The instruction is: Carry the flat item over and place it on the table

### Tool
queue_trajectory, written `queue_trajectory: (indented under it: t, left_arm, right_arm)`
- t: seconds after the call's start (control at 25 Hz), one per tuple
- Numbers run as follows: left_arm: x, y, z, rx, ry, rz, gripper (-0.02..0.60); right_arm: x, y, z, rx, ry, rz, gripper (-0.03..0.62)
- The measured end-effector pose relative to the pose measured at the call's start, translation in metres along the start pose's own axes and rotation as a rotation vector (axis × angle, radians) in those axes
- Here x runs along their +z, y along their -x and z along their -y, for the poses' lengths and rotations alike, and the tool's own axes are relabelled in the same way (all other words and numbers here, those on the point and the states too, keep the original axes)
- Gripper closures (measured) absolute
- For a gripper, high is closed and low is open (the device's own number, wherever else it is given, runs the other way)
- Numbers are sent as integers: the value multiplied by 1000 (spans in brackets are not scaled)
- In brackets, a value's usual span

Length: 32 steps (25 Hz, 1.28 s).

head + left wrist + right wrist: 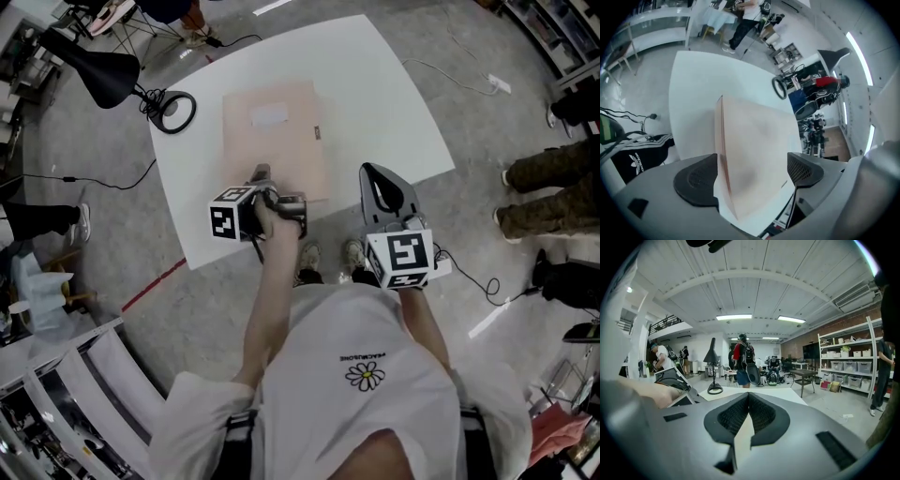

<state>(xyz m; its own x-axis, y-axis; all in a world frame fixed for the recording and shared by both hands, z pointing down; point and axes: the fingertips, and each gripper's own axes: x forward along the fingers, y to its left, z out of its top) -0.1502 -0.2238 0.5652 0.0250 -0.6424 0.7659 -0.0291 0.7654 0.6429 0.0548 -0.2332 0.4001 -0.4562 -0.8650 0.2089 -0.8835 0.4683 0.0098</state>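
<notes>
1. Nearest, holds the right claw (382, 187) pressed together on nothing, raised just beside the near edge, probably to stay clear.
2. Straddles the pale pink flat cardboard folder (277, 136) with the left claw (262, 176), pads spread wide and not pinching: seemingly a release.
3. Lies flat on the white square surface (394, 103), so apparently delivered; bears a blank pale label, with no legible writing.
4. Farther off, reads "adidas" on a black striped garment (640, 159) beside the surface.

Pale pink flat folder (274, 141): near edge hidden under left hand-held gripper (261, 176); label too small to read. White desk (384, 103): near edge partly behind forearm (272, 281).
</notes>
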Motion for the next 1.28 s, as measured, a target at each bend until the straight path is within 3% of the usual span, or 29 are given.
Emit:
queue_trajectory:
  t: [0.2, 0.56, 0.8, 0.88, 1.04, 1.28]
  left_arm:
    - [5, 6, 2, -30, 30, 10, 107]
    - [12, 25, 39, -131, -56, 58, 109]
    - [-1, 33, 47, -168, 34, -23, 109]
    - [-4, 40, 57, -211, 37, -29, 109]
    - [6, 56, 90, -310, -40, 29, 109]
    - [4, 95, 153, -622, -236, 91, 109]
  right_arm:
    - [-2, 1, -2, 5, -11, 0, 583]
    - [3, 4, -1, -5, 0, 12, 583]
    - [6, 3, 1, -7, 6, 26, 583]
    - [8, 2, 1, -6, 9, 33, 583]
    - [14, -1, -2, -3, 15, 50, 583]
    - [23, 1, -3, -8, 37, 77, 583]
